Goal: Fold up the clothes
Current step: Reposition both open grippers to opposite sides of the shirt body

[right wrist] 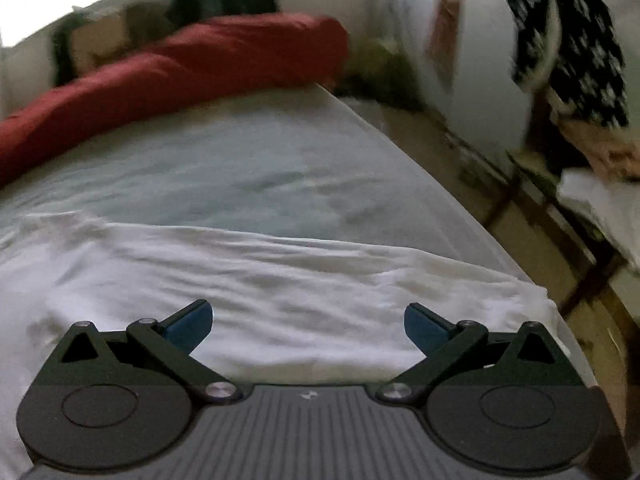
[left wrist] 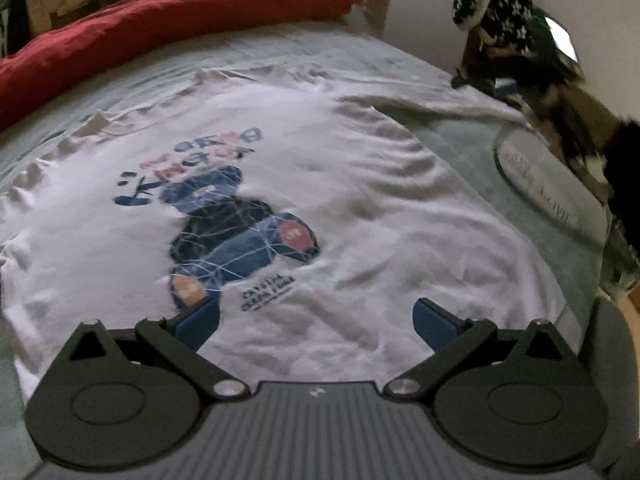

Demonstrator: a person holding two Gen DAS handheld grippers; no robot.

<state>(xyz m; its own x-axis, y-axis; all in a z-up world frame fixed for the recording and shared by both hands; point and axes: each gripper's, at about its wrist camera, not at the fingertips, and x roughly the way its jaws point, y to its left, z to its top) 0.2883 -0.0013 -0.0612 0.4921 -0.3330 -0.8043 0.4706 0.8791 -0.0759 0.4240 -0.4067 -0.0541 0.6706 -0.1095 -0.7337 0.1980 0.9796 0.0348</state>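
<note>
A white T-shirt (left wrist: 352, 184) with a blue bear print (left wrist: 240, 232) lies spread flat, print up, on a pale grey-green bed sheet (left wrist: 304, 56). My left gripper (left wrist: 316, 320) is open and empty, hovering over the shirt's near hem, blue pads wide apart. In the right wrist view the shirt (right wrist: 260, 276) shows as plain white cloth, its right part reaching the bed's right edge. My right gripper (right wrist: 308, 326) is open and empty just above that cloth.
A red pillow (left wrist: 168, 24) lies along the far side of the bed, also in the right wrist view (right wrist: 180, 76). A transparent plastic item (left wrist: 540, 184) lies on the bed's right side. The bed edge (right wrist: 460, 192) drops to a tan floor; dark patterned clothes (right wrist: 572, 52) hang at right.
</note>
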